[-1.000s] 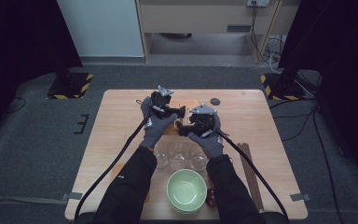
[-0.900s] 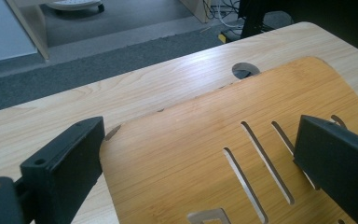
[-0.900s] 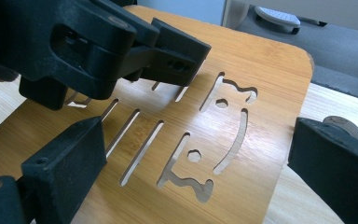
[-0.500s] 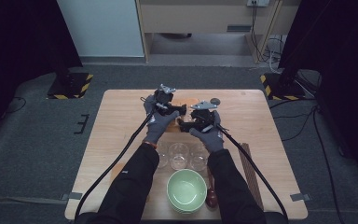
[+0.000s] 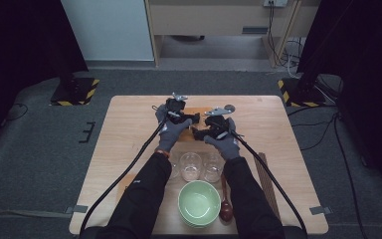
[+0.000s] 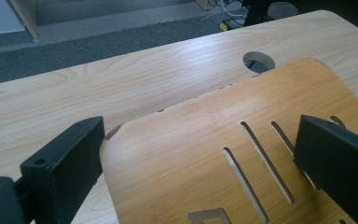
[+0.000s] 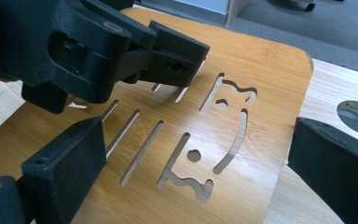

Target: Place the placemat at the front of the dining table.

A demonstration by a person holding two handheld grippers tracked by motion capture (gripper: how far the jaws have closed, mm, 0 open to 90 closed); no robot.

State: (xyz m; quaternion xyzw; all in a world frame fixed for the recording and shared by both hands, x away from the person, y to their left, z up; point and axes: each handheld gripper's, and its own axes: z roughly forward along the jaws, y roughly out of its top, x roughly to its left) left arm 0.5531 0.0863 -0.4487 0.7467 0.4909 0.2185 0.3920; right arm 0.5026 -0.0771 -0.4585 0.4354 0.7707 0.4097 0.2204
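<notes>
Near edge of light wooden table (image 5: 129, 149): pale green ceramic bowl (image 5: 199, 202), then a row of clear drinking glasses (image 5: 191, 165). Beyond them, right gripper (image 5: 199, 133) released, jaws spread over the slotted amber bamboo board (image 7: 242, 70). Left gripper (image 5: 195, 118) likewise open, straddling the board's far corner. Board lies flat directly beneath both, past mid-table; the left sits farther out. Nothing obstructs; round table hole (image 6: 258, 61) lies just beyond.

Glossy slotted bamboo board (image 7: 242, 79) on a matt pale wooden table (image 6: 74, 98).
</notes>
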